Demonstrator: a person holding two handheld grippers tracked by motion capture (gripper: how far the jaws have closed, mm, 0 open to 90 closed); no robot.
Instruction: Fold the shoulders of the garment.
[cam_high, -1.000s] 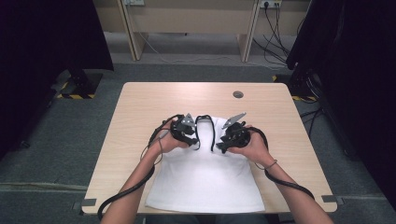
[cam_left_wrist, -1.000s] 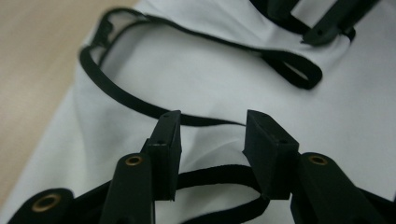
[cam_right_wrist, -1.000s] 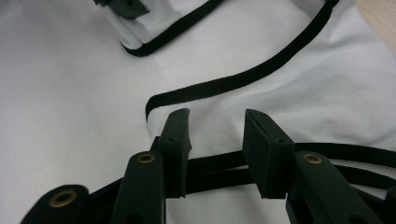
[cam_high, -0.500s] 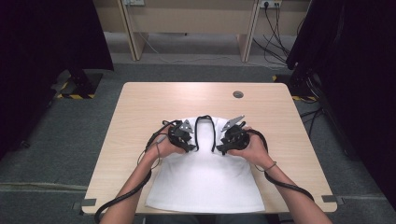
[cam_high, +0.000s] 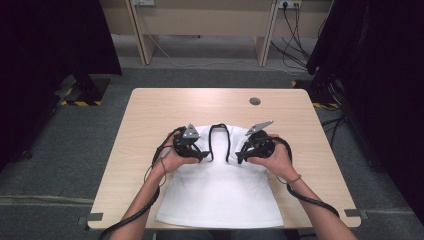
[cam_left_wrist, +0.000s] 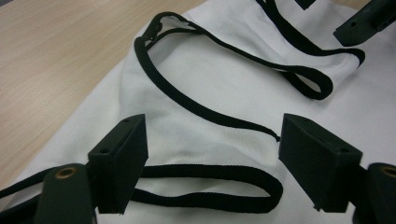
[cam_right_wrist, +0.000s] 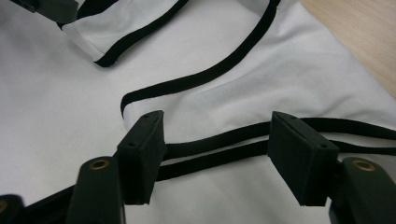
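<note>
A white sleeveless top (cam_high: 220, 195) with black trim lies flat on the wooden table (cam_high: 145, 115), its shoulder straps (cam_high: 220, 132) pointing away from me. My left gripper (cam_high: 204, 156) hovers open over the top's left shoulder. A flat black strap loop (cam_left_wrist: 210, 186) lies between the jaws of the left gripper (cam_left_wrist: 210, 140), untouched. My right gripper (cam_high: 239, 156) is open over the right shoulder. The right gripper (cam_right_wrist: 217, 135) straddles a doubled black strap (cam_right_wrist: 224, 145) in its own view without closing on it.
A round cable hole (cam_high: 255, 101) sits in the far part of the table. Bare wood (cam_high: 310, 130) surrounds the top on the left, right and far sides. Black cables trail from both grippers over the front edge (cam_high: 125, 220).
Both grippers have drifted slightly apart and a little toward me, lower over the shoulder straps. The top has not moved and the jaws stay open.
</note>
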